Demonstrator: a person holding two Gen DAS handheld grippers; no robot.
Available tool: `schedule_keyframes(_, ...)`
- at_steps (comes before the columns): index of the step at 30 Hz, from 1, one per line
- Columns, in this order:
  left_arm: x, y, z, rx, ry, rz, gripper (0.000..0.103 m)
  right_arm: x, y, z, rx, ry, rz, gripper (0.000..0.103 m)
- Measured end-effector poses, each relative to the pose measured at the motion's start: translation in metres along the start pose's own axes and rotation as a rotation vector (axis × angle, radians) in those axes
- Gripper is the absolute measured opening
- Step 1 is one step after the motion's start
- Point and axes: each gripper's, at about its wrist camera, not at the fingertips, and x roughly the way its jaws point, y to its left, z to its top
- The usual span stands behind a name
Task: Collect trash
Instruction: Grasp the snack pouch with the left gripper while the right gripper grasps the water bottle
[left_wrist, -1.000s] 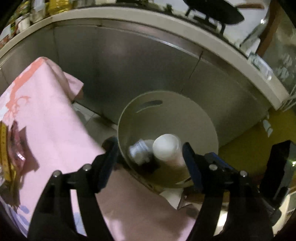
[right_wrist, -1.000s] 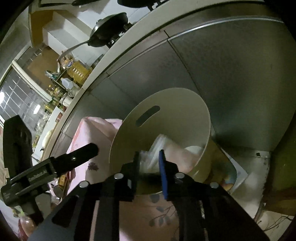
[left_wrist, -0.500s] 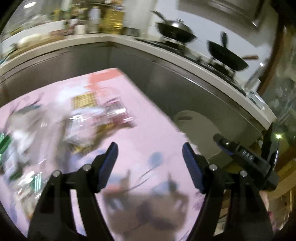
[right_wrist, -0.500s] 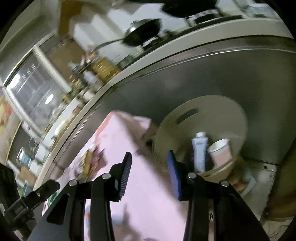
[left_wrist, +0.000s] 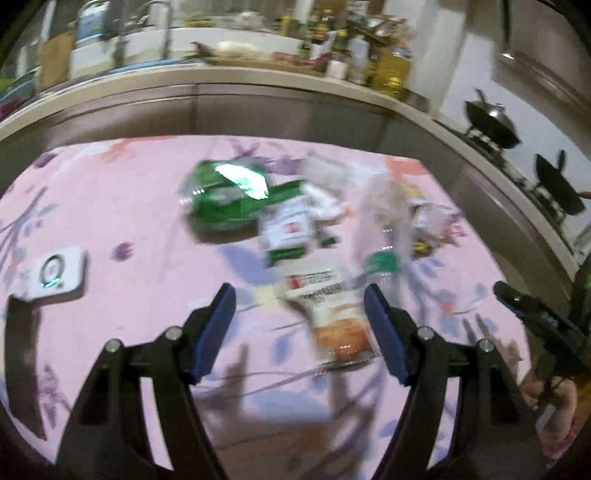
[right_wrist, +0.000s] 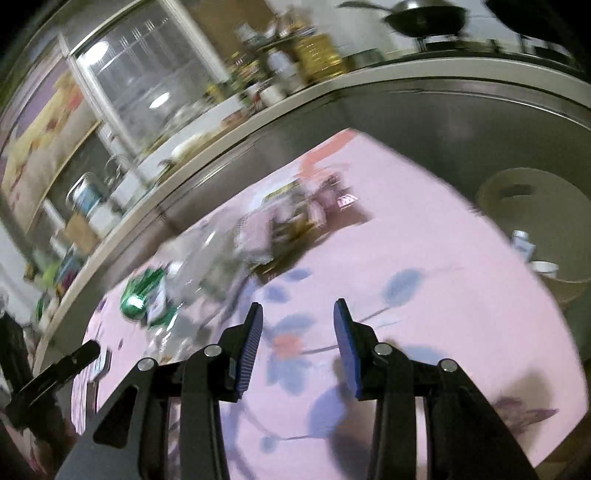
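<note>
Steel-fronted kitchen counter (left_wrist: 258, 107) — cluttered top, woks (left_wrist: 493, 123) at right — behind a pink floral tablecloth (left_wrist: 110, 206).

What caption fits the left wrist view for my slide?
Open left gripper hovers above a pink floral tablecloth strewn with trash: a green packet, a clear bottle and an orange-printed wrapper.

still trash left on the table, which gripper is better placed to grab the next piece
Left. The left gripper is open with the orange packet lying between its fingers. The right gripper, also open, has only bare tablecloth ahead, with the litter further off.
</note>
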Motion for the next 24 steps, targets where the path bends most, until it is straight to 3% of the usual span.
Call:
schedule_keyframes(3, 0.004, 0.019, -0.005, -0.023, 0.035, 0.007, 0.069, 0.011, 0.025, -0.004, -0.042, 0.038, 0.028, 0.038)
schedule_keyframes(8, 0.021, 0.021, -0.012, -0.065, 0.12, -0.086, 0.069, 0.032, 0.065, -0.008, -0.076, 0.118, 0.091, 0.038)
schedule_keyframes(11, 0.032, 0.018, -0.012, -0.067, 0.135, -0.103, 0.069, 0.048, 0.079, -0.005, -0.051, 0.171, 0.126, 0.038)
schedule_keyframes(15, 0.048, 0.016, -0.007, -0.078, 0.156, -0.123, 0.069, 0.065, 0.084, -0.001, 0.015, 0.238, 0.158, 0.038)
schedule_keyframes(24, 0.074, 0.009, -0.001, -0.085, 0.193, -0.164, 0.069, 0.097, 0.082, 0.007, 0.128, 0.312, 0.144, 0.043)
